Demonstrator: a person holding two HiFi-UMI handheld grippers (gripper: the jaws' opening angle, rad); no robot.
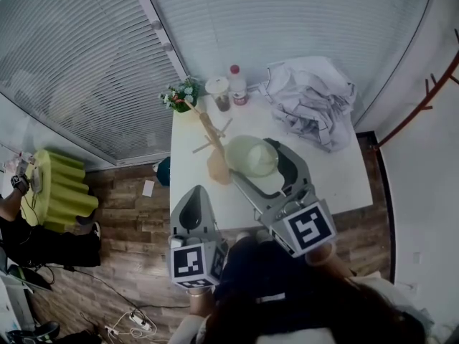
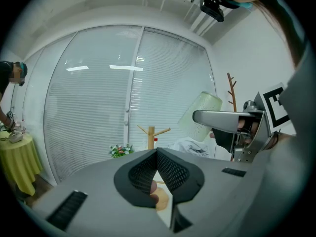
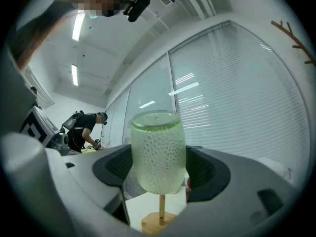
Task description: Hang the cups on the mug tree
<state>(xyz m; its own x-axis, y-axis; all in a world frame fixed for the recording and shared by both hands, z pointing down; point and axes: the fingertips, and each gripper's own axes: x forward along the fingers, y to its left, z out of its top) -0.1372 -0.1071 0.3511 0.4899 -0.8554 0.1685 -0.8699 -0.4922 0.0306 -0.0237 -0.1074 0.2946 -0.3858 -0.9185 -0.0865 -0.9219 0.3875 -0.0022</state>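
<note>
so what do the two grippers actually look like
The left gripper and right gripper both have smooth grey bodies, with wide jaws lined by black pads in a cross-hatched texture. Each carries a cube with black-and-white square markers at its back end.

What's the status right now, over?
Left claw shut, empty. Right claw shut on green cup, beside mug tree. Tree bare, nothing blocking.

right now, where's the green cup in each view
Head view: green cup at centre, over the table's left half.
Left gripper view: right of centre, tilted.
Right gripper view: dead centre, between the jaws.
Shared landmark: wooden mug tree, left of the cup in the left gripper view, below it in the right gripper view.
</note>
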